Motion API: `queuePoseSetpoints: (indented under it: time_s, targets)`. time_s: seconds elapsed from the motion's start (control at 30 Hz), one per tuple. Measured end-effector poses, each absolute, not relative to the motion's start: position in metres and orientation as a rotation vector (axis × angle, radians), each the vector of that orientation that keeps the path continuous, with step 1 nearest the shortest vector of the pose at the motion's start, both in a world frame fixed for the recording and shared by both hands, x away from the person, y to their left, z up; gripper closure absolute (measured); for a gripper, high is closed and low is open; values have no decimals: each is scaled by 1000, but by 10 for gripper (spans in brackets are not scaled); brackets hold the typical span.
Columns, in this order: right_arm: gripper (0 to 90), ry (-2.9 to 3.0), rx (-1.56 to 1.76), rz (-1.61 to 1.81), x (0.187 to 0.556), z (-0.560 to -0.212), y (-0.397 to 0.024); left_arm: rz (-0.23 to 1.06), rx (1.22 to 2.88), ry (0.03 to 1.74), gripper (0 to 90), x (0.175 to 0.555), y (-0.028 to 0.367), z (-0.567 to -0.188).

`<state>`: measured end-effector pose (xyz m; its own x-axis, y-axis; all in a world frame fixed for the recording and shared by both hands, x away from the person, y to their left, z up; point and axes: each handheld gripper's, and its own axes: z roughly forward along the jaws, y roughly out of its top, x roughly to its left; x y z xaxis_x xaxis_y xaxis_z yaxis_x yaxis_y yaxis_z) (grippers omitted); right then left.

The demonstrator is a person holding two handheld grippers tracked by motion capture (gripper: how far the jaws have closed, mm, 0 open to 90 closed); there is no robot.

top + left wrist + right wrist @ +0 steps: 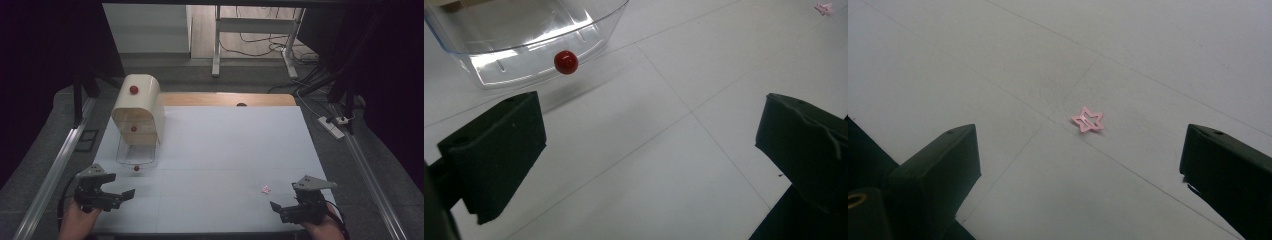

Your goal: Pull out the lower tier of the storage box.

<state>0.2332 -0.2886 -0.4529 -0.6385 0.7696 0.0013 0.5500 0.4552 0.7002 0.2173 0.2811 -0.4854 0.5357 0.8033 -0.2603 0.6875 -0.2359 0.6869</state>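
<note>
The star clip (1088, 120) is lying near the table's (225, 150) front right corner, just ahead of the right gripper (1080, 165), whose jaws are gaping wide and empty; the left gripper (644, 150) is well apart, also wide and empty.

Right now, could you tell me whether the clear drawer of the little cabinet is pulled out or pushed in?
Pulled out. The clear drawer juts forward from the cabinet over the table, its red knob facing the open left tongs.

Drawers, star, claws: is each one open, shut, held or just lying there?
Bottom clear drawer: pulled out, open.
Upper drawers: pushed in, shut.
Pink star clip: lying flat on the table, untouched.
Left claw: open, holding nothing.
Right claw: open, holding nothing, star ahead of it.
</note>
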Motion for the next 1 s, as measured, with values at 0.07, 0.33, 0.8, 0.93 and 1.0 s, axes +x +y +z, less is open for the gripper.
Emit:
queuePoseSetpoints:
  time_s: [0.07,0.33,0.8,0.93,1.0]
  targets:
    - [26,2394,1126,979,233,-453,-289,185,1986,1207,0,216,282,-486]
    - [27,2393,1126,979,233,-453,-289,182,1978,1208,0,211,283,-486]
    - [27,2394,1127,978,233,-453,-288,179,1968,1212,0,199,288,-487]
    - [27,2395,1128,977,234,-453,-288,181,1966,1212,0,196,289,-486]
    - [27,2395,1127,977,234,-453,-288,182,1966,1215,0,194,290,-486]
